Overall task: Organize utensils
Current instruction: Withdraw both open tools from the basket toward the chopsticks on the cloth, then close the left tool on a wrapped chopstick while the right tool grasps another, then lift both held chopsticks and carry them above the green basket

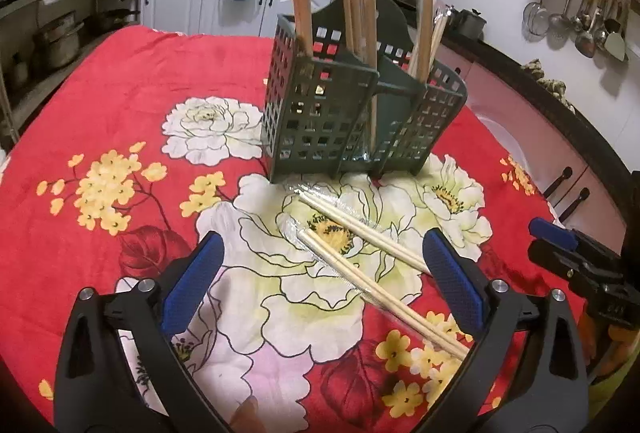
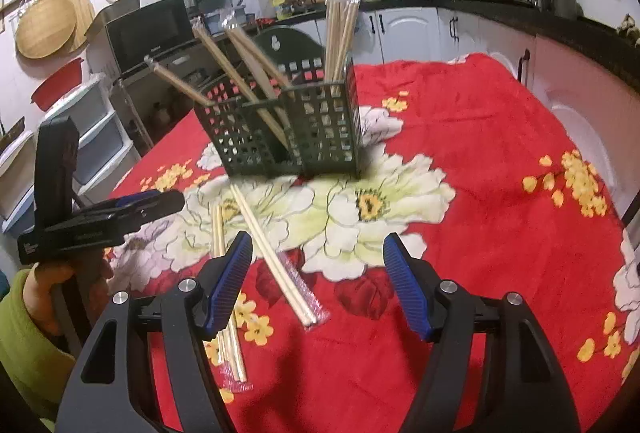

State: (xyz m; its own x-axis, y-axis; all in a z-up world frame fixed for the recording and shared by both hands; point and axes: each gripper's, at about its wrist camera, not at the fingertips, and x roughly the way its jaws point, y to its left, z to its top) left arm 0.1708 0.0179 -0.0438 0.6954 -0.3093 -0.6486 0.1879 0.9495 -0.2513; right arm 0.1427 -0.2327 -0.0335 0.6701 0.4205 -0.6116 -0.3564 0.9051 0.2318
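On the soft red flowery cloth [image 1: 120, 81] stands a green holey plastic holder [image 1: 340, 113] full of sticks, two wrapped chopstick pairs [image 1: 360, 233] lie flat before it, and both the left gripper [image 1: 320, 273] and right gripper [image 2: 318, 273] hover wide open, holding nothing

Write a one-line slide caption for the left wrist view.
Open left tool hovers over two wrapped chopstick pairs lying on the floral cloth before the green utensil caddy.
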